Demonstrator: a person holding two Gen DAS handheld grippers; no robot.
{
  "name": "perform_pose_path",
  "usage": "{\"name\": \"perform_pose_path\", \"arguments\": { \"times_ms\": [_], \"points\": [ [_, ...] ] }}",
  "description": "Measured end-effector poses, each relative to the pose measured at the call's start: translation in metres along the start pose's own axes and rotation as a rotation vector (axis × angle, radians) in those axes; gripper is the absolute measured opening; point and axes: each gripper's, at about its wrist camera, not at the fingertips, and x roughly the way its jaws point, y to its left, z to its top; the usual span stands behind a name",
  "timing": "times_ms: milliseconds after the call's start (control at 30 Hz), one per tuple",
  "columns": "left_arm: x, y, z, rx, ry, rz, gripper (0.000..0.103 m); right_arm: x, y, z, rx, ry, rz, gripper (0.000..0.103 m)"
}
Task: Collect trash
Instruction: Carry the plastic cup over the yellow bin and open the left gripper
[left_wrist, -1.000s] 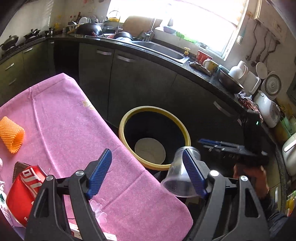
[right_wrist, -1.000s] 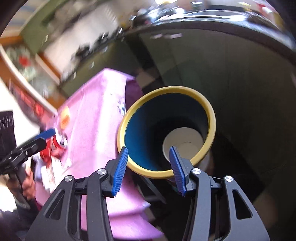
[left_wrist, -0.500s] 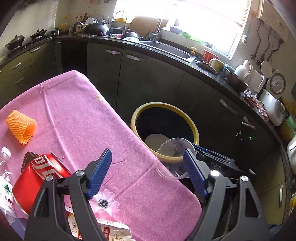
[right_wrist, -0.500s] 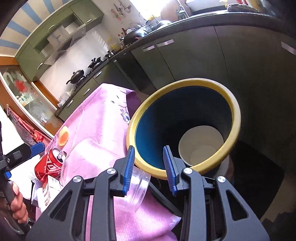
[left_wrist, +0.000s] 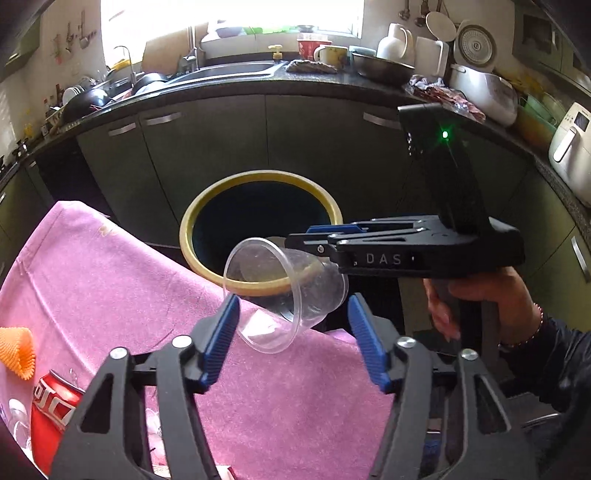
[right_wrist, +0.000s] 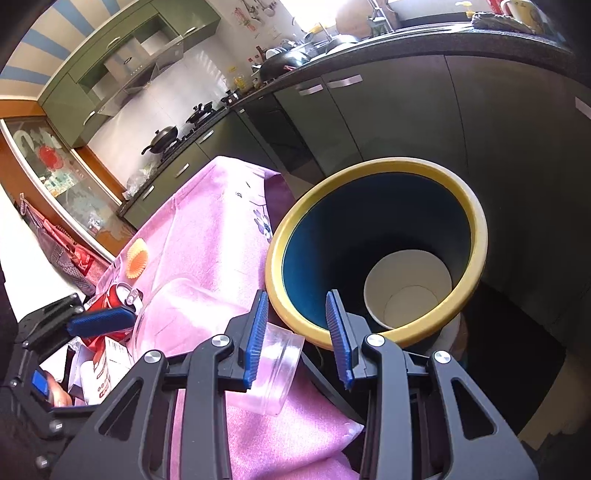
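Right now the clear plastic cup (left_wrist: 280, 295) lies on its side at the edge of the table, its wide mouth turned toward my left gripper (left_wrist: 292, 301) and its narrow base pointing away, toward the bin. In the left wrist view it sits at centre frame, between my two blue pads. Those jaws have just been closing around it, but I see a gap on either side, so they are not yet pressing.

My right gripper (right_wrist: 296, 295) comes in from the right of that frame and is the nearer tool to the base. Its jaws have narrowed too and stand partly apart. In its own view the base sits against the left-hand finger and stops short of the other, so I see no grip there. Whether the cup rests on the cloth or is propped by that finger I cannot tell.

The yellow-rimmed bin (right_wrist: 476, 221) opens just beyond the cup, along its long axis, with a paper cup (right_wrist: 406, 291) at the bottom.

The pink tablecloth (left_wrist: 92, 277) holds a red can (left_wrist: 51, 406) and an orange foam net (left_wrist: 16, 350) at lower left. Dark cabinets (left_wrist: 207, 155) and a cluttered counter (left_wrist: 258, 85) run across the top under a bright window.
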Motion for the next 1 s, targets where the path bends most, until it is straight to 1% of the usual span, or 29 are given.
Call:
{"name": "perform_pose_path", "arguments": {
  "times_ms": [33, 67, 100, 200, 267, 433, 533, 567, 600, 667, 733, 800, 900, 1000],
  "points": [
    [0.003, 0.001, -0.001, -0.002, 0.013, -0.019, 0.044, 0.001, 0.0, 0.001, 0.0, 0.004, 0.005, 0.034],
    [0.006, 0.001, -0.002, -0.004, 0.024, -0.032, 0.041, 0.001, 0.001, 0.003, -0.003, 0.007, 0.005, 0.036],
    [0.009, 0.0, -0.003, -0.003, 0.031, -0.035, 0.039, 0.001, 0.001, 0.003, -0.007, 0.007, 0.004, 0.038],
    [0.016, -0.001, -0.006, 0.002, 0.047, -0.04, 0.029, 0.001, 0.0, 0.003, -0.008, 0.01, 0.014, 0.039],
    [0.02, 0.0, -0.007, -0.001, 0.055, -0.052, 0.02, 0.001, 0.0, 0.003, -0.01, 0.01, 0.017, 0.039],
    [0.022, 0.0, -0.008, -0.014, 0.048, -0.079, 0.015, 0.0, -0.001, 0.004, -0.011, 0.006, 0.023, 0.04],
    [0.02, -0.001, -0.007, -0.028, 0.041, -0.103, 0.01, -0.002, 0.001, 0.004, -0.017, 0.0, 0.031, 0.045],
    [0.018, -0.002, -0.008, -0.028, 0.038, -0.108, 0.007, -0.003, 0.002, 0.004, -0.02, -0.003, 0.034, 0.048],
    [0.015, -0.003, -0.008, -0.027, 0.024, -0.108, 0.004, -0.005, 0.003, 0.005, -0.02, -0.003, 0.04, 0.054],
    [0.009, -0.003, -0.007, -0.031, 0.003, -0.088, 0.004, -0.011, 0.002, 0.006, -0.013, -0.017, 0.053, 0.056],
    [0.001, -0.001, -0.005, -0.05, -0.014, -0.089, 0.004, -0.025, -0.003, 0.008, 0.009, -0.058, 0.061, 0.056],
    [-0.007, 0.001, -0.001, -0.06, -0.024, -0.078, 0.004, -0.044, -0.01, 0.01, 0.031, -0.105, 0.056, 0.059],
    [-0.017, 0.001, 0.011, -0.065, -0.027, -0.063, 0.004, -0.074, -0.02, 0.01, 0.039, -0.17, 0.014, 0.061],
    [-0.019, 0.001, 0.033, -0.068, -0.034, -0.041, 0.004, -0.099, -0.03, 0.008, 0.048, -0.217, -0.027, 0.062]
  ]
}}
